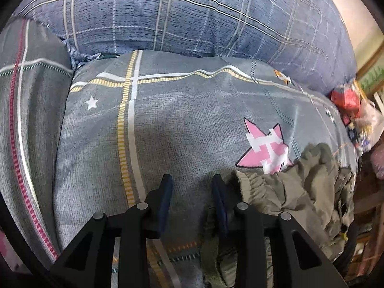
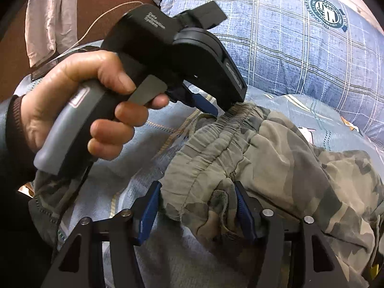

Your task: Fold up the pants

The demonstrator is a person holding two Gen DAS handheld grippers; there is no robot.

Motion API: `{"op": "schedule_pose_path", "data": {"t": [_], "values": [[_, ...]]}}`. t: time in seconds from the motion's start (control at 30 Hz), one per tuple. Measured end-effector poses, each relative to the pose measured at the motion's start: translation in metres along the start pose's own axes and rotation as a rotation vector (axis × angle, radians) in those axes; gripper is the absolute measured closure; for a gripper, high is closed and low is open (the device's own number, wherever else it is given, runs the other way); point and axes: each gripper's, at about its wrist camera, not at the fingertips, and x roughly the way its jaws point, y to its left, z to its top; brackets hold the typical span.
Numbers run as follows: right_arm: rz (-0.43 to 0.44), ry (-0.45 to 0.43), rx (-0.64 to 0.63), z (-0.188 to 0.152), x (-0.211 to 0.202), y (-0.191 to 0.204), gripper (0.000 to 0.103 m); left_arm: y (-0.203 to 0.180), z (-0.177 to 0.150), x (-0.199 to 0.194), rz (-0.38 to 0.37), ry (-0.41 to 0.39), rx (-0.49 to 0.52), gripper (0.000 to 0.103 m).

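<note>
Olive camouflage pants (image 1: 292, 192) lie crumpled on the grey patterned bedspread (image 1: 168, 124), at the lower right of the left wrist view. My left gripper (image 1: 192, 182) is open; its right finger touches the elastic waistband edge, its left finger is over bare bedspread. In the right wrist view the pants (image 2: 264, 148) fill the centre and right. My right gripper (image 2: 196, 192) is open, its fingers on either side of a bunched part of the waistband. The left gripper (image 2: 213, 110) shows there too, held by a hand (image 2: 72, 100), its blue tip at the far waistband end.
A large blue plaid pillow (image 1: 192, 12) lies behind the pants, also visible in the right wrist view (image 2: 300, 48). A grey plaid cushion (image 1: 28, 96) is at left. Red and white clutter (image 1: 352, 110) sits past the bed's right edge. A brown headboard (image 2: 100, 7) with a pale cloth stands at the back left.
</note>
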Motion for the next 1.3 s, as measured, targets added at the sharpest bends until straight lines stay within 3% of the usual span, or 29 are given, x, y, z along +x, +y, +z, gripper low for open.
{"op": "schedule_pose_path", "data": {"t": [0.2, 0.37, 0.43, 0.5, 0.53, 0.6, 0.7, 0.77, 0.8, 0.87, 0.9, 0.93, 1.13, 1.23, 1.3], "values": [[0.03, 0.048, -0.029, -0.001, -0.009, 0.003, 0.037, 0.004, 0.001, 0.001, -0.042, 0.007, 0.012, 0.068], [-0.069, 0.017, -0.188, -0.009, -0.001, 0.026, 0.032, -0.008, 0.0, 0.002, 0.016, 0.008, 0.072, 0.068], [-0.061, 0.021, -0.144, -0.003, 0.0, 0.023, 0.034, -0.012, -0.001, 0.002, 0.042, 0.005, 0.1, 0.07], [0.009, 0.022, -0.018, 0.008, -0.005, 0.003, 0.051, -0.011, 0.0, 0.001, 0.047, 0.003, 0.09, 0.074], [0.067, 0.016, 0.058, 0.011, -0.01, -0.01, 0.053, -0.008, 0.001, 0.0, 0.039, 0.004, 0.076, 0.086], [0.138, -0.002, 0.167, 0.015, -0.02, -0.034, 0.059, 0.002, 0.005, -0.002, -0.014, 0.013, 0.006, 0.097], [0.159, -0.039, 0.223, 0.02, -0.036, -0.052, 0.061, 0.01, 0.006, -0.01, -0.047, 0.006, -0.037, 0.097], [0.171, -0.062, 0.24, 0.022, -0.043, -0.058, 0.061, 0.013, 0.005, -0.02, -0.109, 0.005, -0.086, 0.097], [0.178, -0.068, 0.244, 0.022, -0.047, -0.058, 0.061, 0.014, 0.004, -0.025, -0.144, 0.002, -0.114, 0.096], [0.188, -0.074, 0.238, 0.019, -0.055, -0.056, 0.061, 0.012, 0.001, -0.031, -0.219, 0.005, -0.163, 0.079], [0.189, -0.077, 0.226, 0.014, -0.056, -0.054, 0.061, 0.012, -0.001, -0.035, -0.253, 0.006, -0.186, 0.048], [0.187, -0.081, 0.208, 0.012, -0.056, -0.052, 0.061, 0.011, -0.003, -0.037, -0.262, 0.003, -0.208, 0.026], [0.163, -0.111, 0.14, 0.002, -0.057, -0.039, 0.061, 0.008, -0.023, -0.038, -0.277, 0.022, -0.313, 0.024], [0.156, -0.137, 0.128, 0.0, -0.064, -0.035, 0.061, 0.01, -0.031, -0.039, -0.355, 0.032, -0.383, 0.024], [0.152, -0.141, 0.124, -0.002, -0.066, -0.035, 0.061, 0.005, -0.034, -0.05, -0.413, -0.004, -0.394, 0.024]]}}
